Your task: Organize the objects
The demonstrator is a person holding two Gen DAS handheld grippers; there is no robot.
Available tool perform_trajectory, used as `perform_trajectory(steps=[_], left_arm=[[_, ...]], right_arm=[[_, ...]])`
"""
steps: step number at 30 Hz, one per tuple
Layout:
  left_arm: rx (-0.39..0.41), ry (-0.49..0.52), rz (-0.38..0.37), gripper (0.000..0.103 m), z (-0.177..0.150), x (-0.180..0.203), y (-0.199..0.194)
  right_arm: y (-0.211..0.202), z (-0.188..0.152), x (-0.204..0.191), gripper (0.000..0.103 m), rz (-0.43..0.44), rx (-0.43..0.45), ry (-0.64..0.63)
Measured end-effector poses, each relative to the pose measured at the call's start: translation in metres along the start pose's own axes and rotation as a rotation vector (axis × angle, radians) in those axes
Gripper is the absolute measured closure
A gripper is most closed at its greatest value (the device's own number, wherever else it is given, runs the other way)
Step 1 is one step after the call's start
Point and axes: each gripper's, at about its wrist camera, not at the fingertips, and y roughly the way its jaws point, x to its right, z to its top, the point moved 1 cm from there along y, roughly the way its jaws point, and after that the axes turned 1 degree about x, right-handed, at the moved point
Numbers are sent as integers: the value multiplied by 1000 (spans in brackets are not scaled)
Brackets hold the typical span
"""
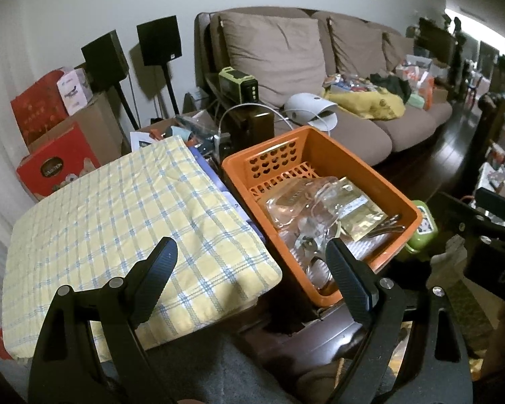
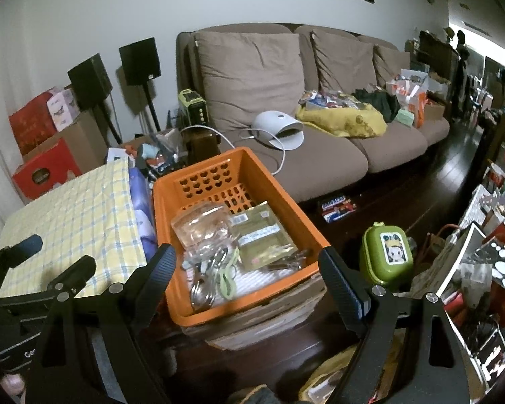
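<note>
2 grippers are in front of us, both with their jaws spread wide and nothing between them. Our left gripper point(image 1: 252, 262) hangs over the near edge of a yellow-and-blue checked cloth point(image 1: 124, 222) and the near-left corner of the orange basket point(image 1: 323, 155). Our right gripper point(image 2: 247, 271) hangs above the basket's near end point(image 2: 249, 309), its fingers point(image 2: 160, 276) standing either side of it without touching.

Around us the room is crowded. Behind the basket runs a brown sofa point(image 2: 252, 77) with a white domed device point(image 2: 279, 124) and its cable, a yellow bag point(image 2: 350, 121) and a heap of packets on the seats. 2 black speakers point(image 1: 158, 40) on stands and red boxes point(image 1: 54, 168) stand by the wall to the left. A green lidded box point(image 2: 387, 256) with a cartoon sticker sits just beside the basket on the right, and past it lies a jumble of printed cards and papers point(image 2: 481, 262). A small snack box point(image 2: 338, 207) lies on the dark floor between basket and sofa. A purple packet point(image 2: 141, 208) is wedged between cloth and basket.

The basket rests on a stack of flat boxes. Inside it we see a clear plastic pouch point(image 2: 202, 225), a gold foil packet point(image 2: 262, 235) — both near the middle — and, toward the near end, a bunch of metal keys point(image 2: 202, 286) with a pale green loop point(image 2: 227, 277). Dark tweezers or clips point(image 2: 289, 259) lie at the near-right wall.
</note>
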Motion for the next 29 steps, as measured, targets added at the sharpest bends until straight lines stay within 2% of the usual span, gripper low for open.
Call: perform_trajectory(steps=[12, 16, 29], left_arm=[[-5, 12, -11, 14, 0, 4, 3], [6, -9, -39, 14, 0, 0, 0], [16, -35, -36, 14, 2, -10, -4]], right_arm=[[-3, 2, 4, 15, -7, 6, 27], [-6, 2, 3, 15, -29, 25, 30], [-7, 1, -1, 15, -29, 27, 23]])
